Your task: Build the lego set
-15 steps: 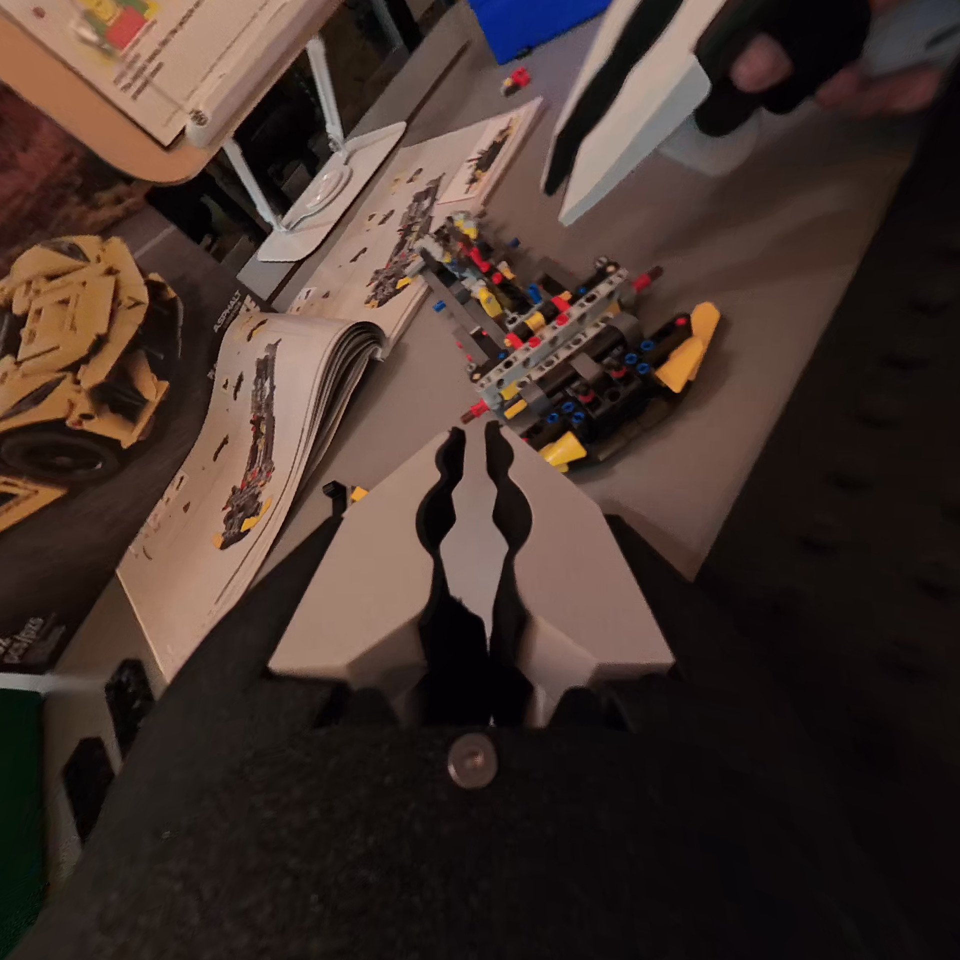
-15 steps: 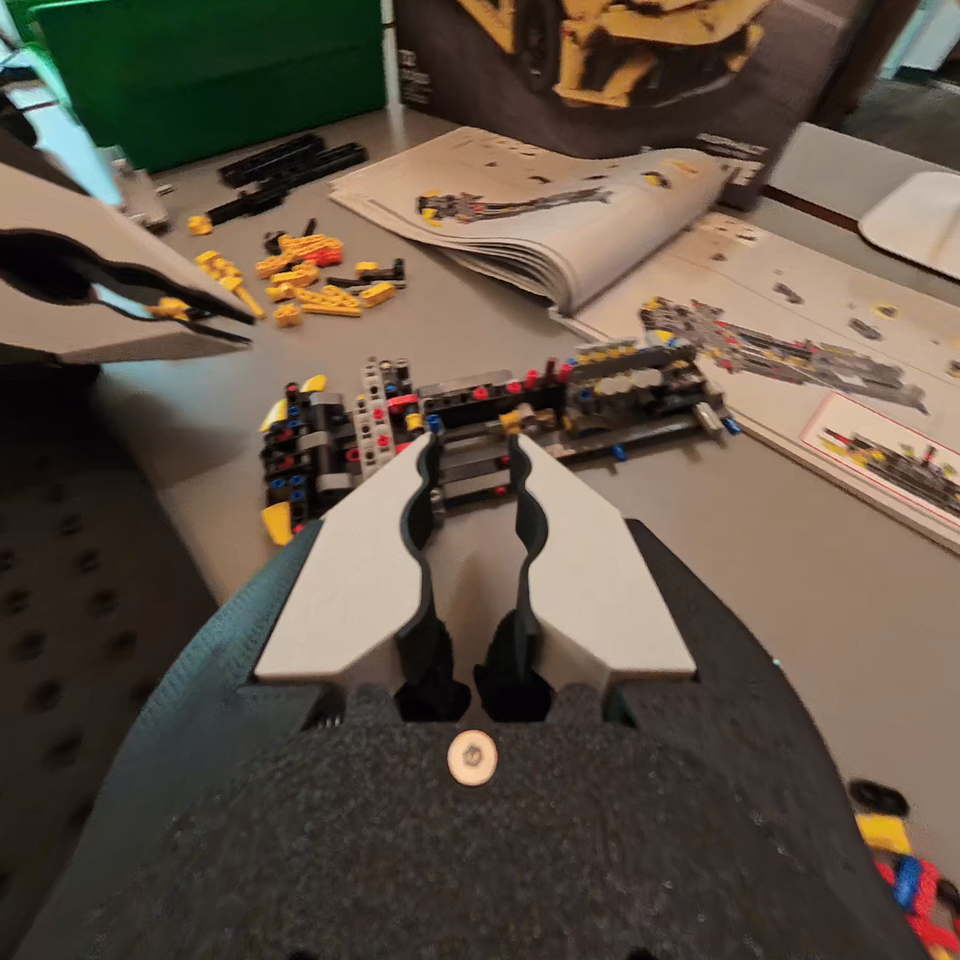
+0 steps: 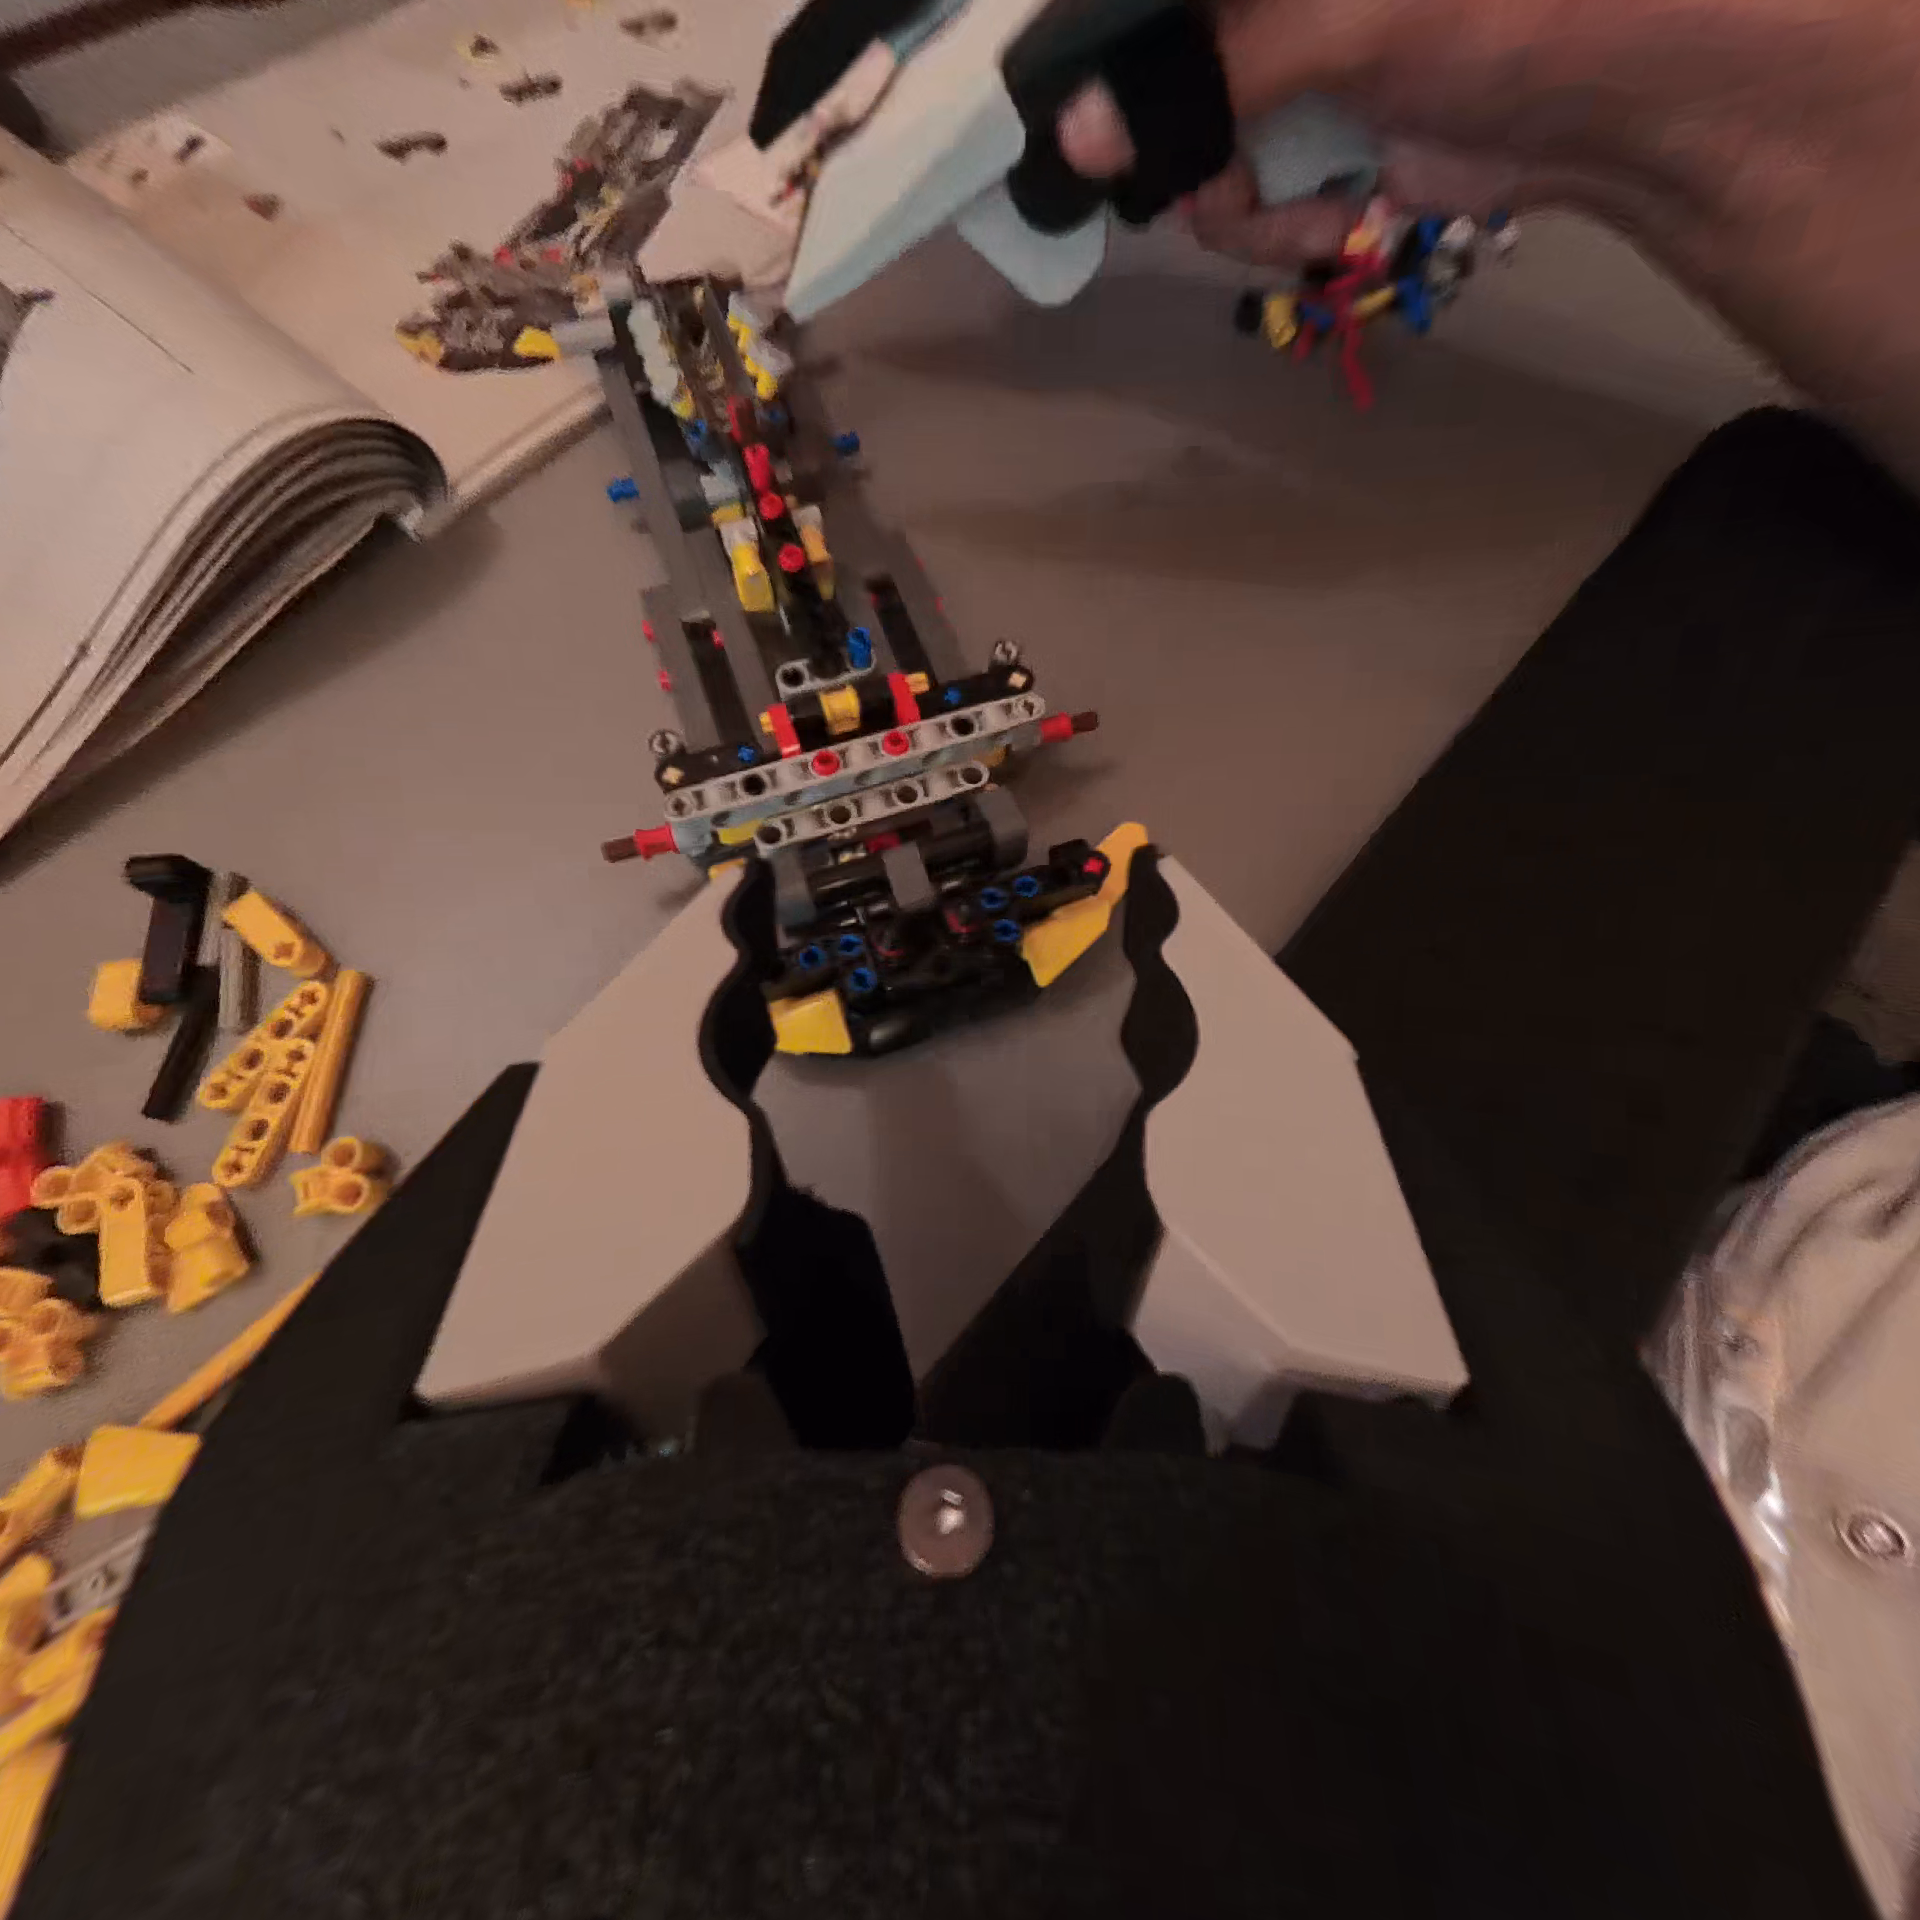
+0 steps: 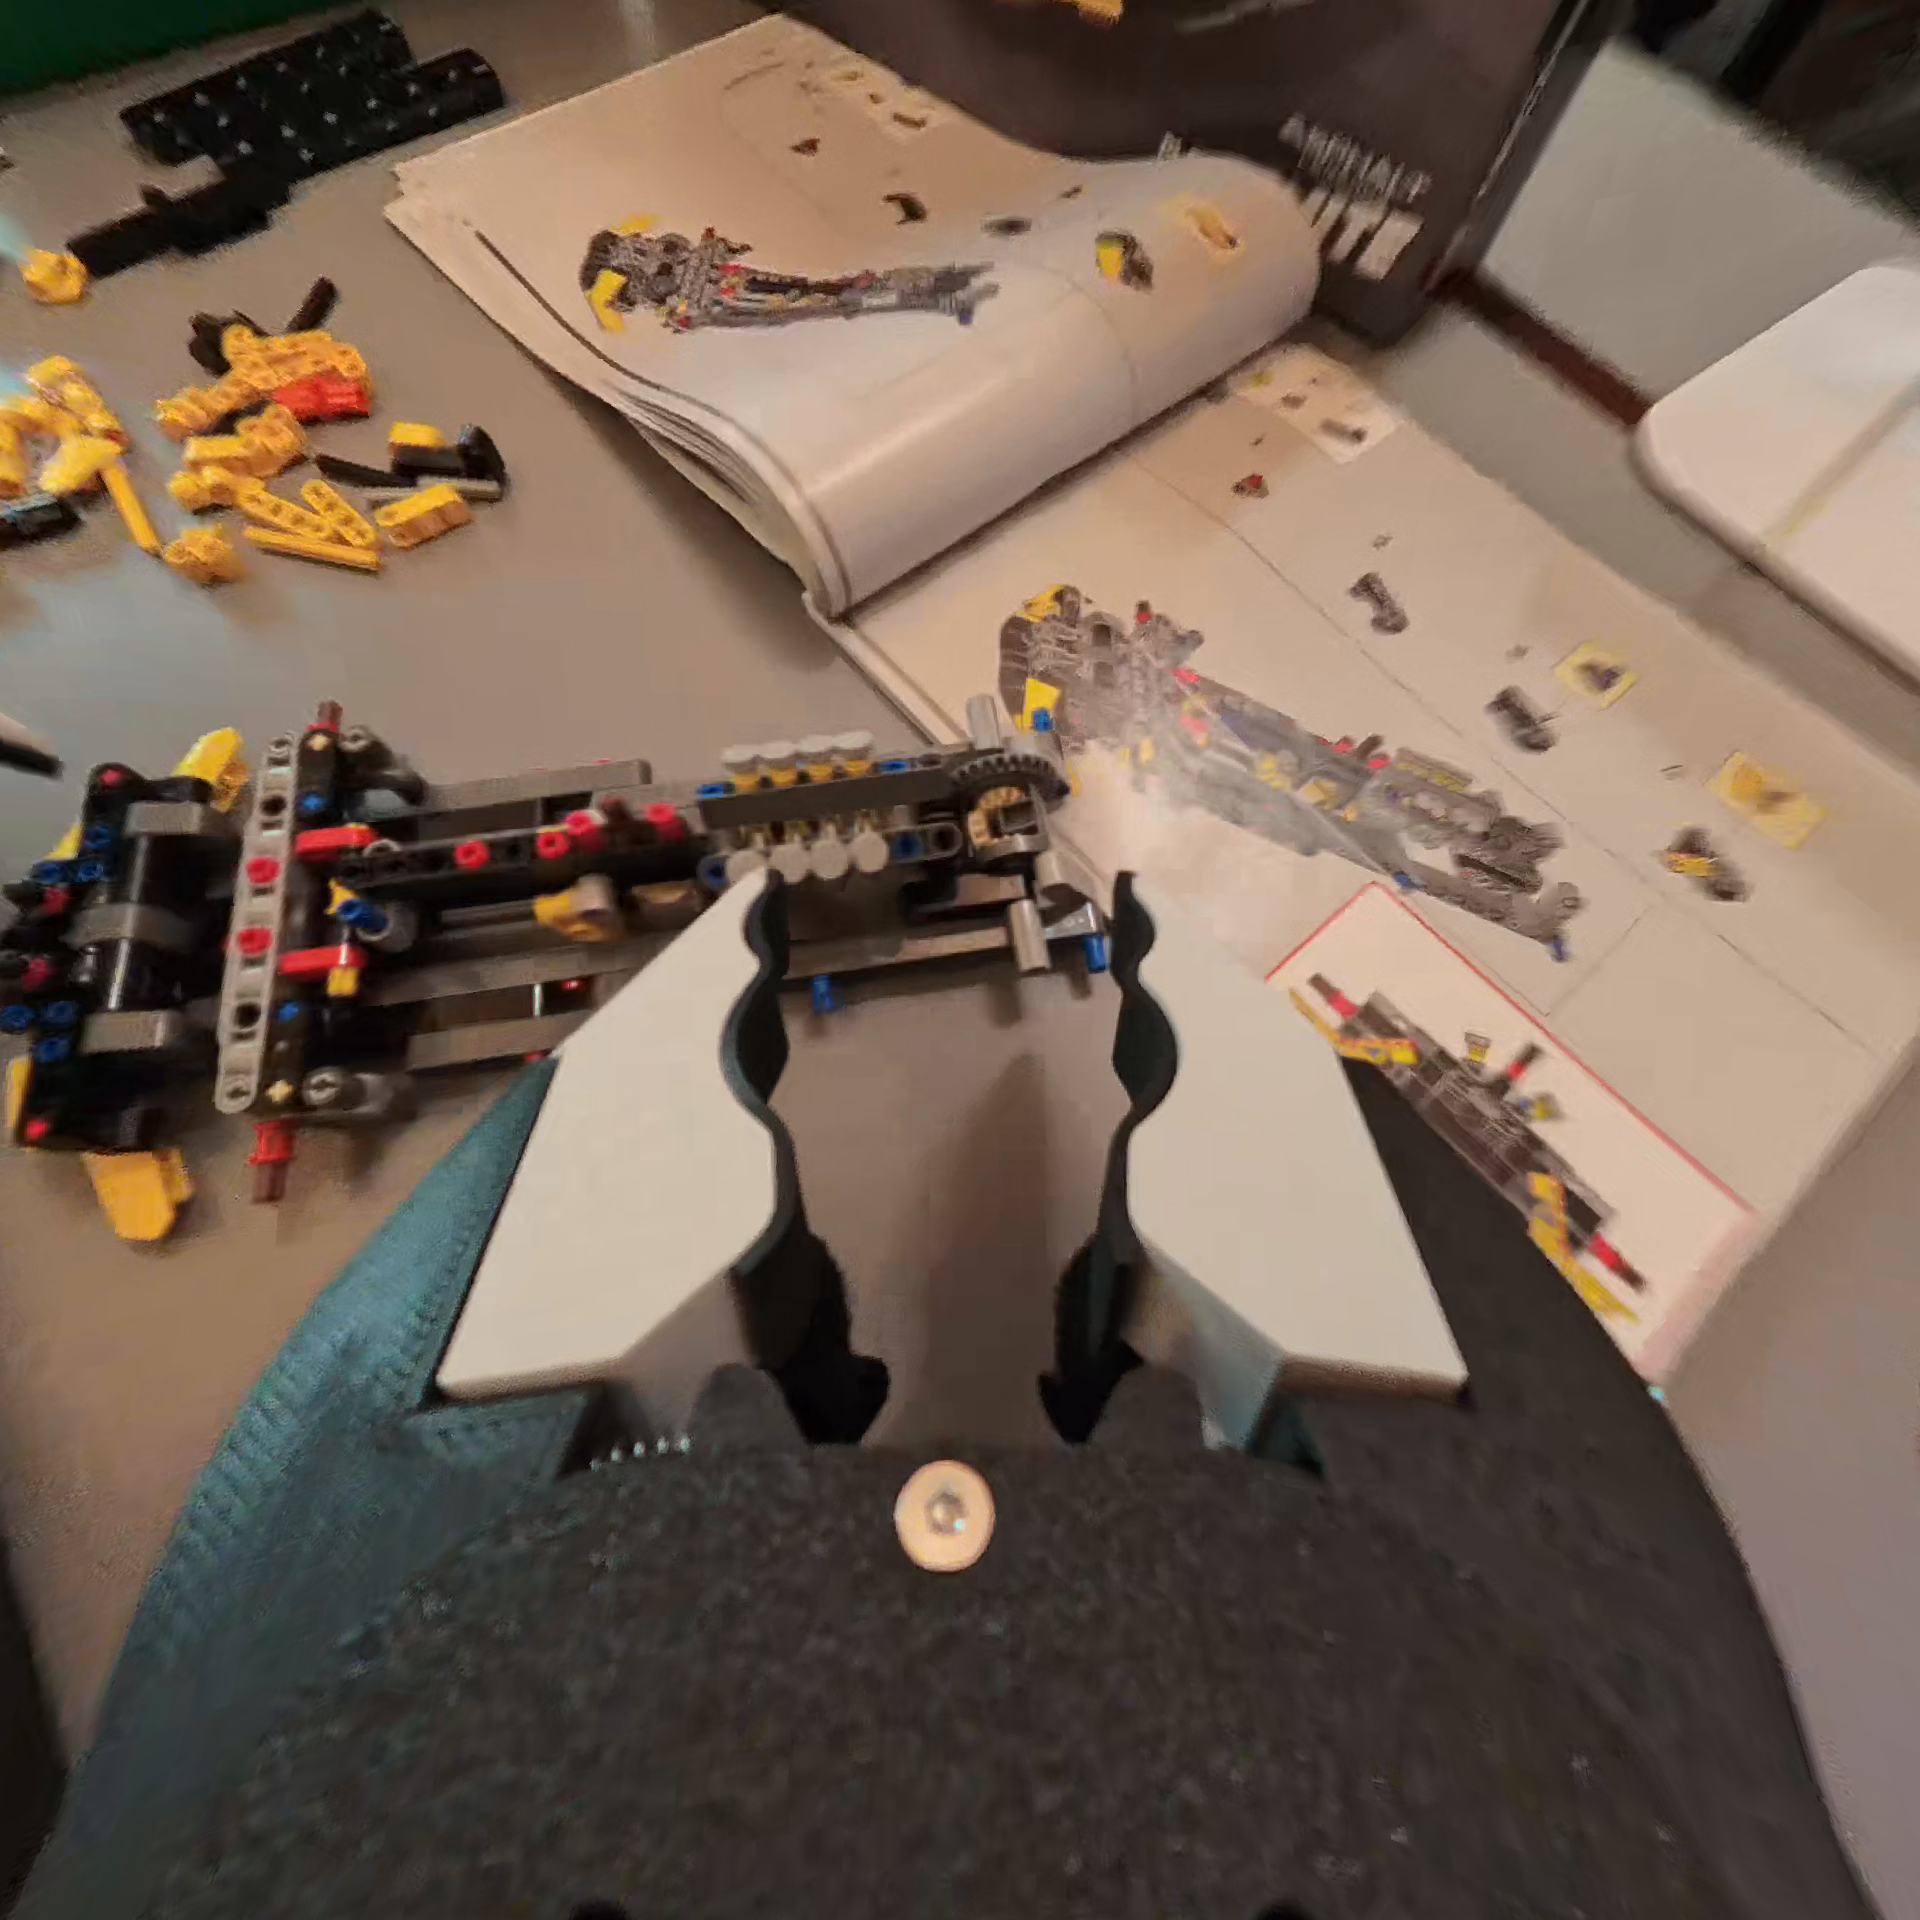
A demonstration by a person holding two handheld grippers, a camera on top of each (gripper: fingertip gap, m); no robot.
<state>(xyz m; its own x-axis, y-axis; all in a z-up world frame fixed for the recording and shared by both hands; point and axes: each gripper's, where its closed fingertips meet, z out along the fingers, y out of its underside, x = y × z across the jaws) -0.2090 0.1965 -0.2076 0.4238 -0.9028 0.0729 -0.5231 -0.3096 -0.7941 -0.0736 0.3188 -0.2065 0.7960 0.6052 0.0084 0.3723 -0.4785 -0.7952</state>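
I had both grippers spread wide and holding nothing, each lined up on one end of the half-built chassis that lay flat on the grey table, beside the open instruction booklet. My left gripper faced the model end-on, its fingers bracketing the black nose with the yellow wedges; I could not tell whether the pads touched the bricks or only framed them. My right gripper came in from the side at the far end, near the gear and the row of pale round pieces, jaws parted around that section, seemingly short of contact. I judged this as a two-ended approach: a long, thin frame like that would flex or shed pins if lifted from one end, so bracing both made sense. The loose yellow parts sat in a heap to one side, within reach for the next addition. The build looked early, with only the frame assembled and much of the body left.
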